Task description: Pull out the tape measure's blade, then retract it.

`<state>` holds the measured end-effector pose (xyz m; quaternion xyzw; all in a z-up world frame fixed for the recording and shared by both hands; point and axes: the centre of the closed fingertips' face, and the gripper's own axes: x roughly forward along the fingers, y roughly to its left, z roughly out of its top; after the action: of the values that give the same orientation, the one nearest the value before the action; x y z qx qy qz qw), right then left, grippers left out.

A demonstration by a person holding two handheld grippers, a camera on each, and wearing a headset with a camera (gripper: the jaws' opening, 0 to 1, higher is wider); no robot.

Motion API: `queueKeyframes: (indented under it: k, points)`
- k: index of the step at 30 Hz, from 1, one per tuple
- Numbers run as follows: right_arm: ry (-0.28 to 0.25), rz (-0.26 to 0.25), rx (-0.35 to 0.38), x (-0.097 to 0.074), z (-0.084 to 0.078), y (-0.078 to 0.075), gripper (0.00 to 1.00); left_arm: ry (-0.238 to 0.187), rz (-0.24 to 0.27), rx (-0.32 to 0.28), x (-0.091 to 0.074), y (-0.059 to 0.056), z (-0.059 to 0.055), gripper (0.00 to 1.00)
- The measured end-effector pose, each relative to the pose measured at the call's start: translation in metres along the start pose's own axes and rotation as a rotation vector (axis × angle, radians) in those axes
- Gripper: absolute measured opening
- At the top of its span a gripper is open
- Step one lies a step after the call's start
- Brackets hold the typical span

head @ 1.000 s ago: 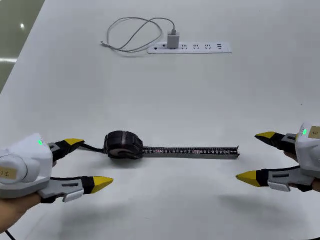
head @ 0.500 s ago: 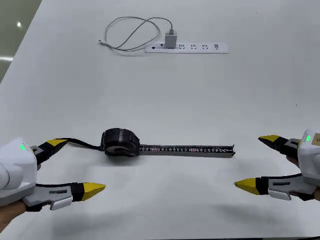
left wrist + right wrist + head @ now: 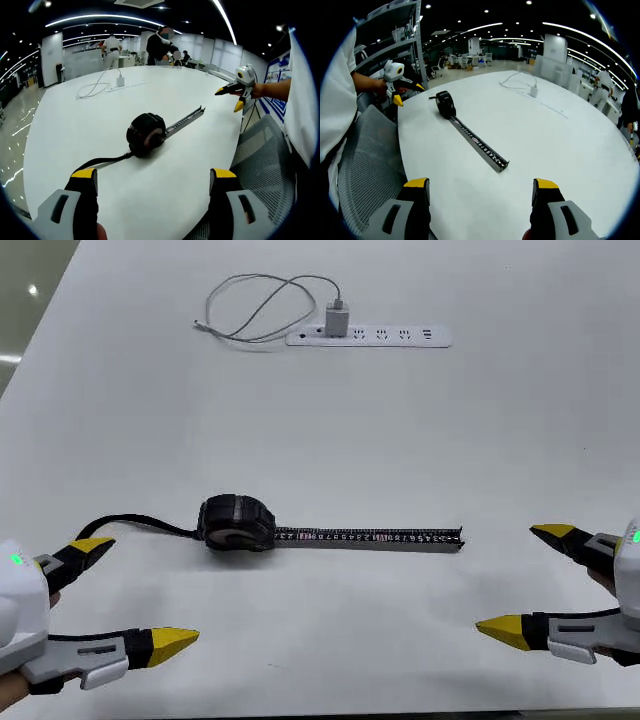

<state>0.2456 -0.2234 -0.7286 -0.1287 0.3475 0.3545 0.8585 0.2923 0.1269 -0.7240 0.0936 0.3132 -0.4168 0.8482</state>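
On table (image 3: 330, 420): tape measure (image 3: 237, 523), blade (image 3: 370, 537) out; left gripper (image 3: 147, 590), right gripper (image 3: 511, 578) jaws spread, empty.

You've drawn your left claw (image 3: 152, 589) back from the tape measure (image 3: 237, 523), its strap (image 3: 140, 523) now lying uncovered, and your right claw (image 3: 505, 578) farther from the blade (image 3: 370, 536) end.

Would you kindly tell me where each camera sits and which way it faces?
Head view: on the headset, looking down at the tape measure on the table; left gripper and right gripper show.
Left gripper view: on the left gripper, facing the tape measure between its jaws; the right gripper and a forearm show.
Right gripper view: on the right gripper, facing the blade; own jaws, left gripper, sleeve show.
Both gripper views share the blade.
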Motion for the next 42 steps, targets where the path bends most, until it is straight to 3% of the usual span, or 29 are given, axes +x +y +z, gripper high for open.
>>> queueKeyframes:
  k: [18, 24, 33, 42]
  points:
    - [0.002, -0.014, 0.022, -0.018, -0.012, 0.011, 0.84, 0.026, 0.002, -0.041, -0.017, -0.008, -0.017, 0.91]
    - [-0.007, -0.018, 0.045, -0.017, -0.017, 0.018, 0.84, 0.005, 0.017, -0.075, -0.020, -0.009, -0.021, 0.91]
    - [-0.032, -0.012, 0.063, -0.015, -0.015, 0.024, 0.85, 0.008, 0.008, -0.082, -0.019, -0.017, -0.023, 0.91]
    - [-0.028, -0.006, 0.056, -0.012, -0.016, 0.026, 0.85, 0.007, 0.014, -0.085, -0.020, -0.016, -0.025, 0.90]
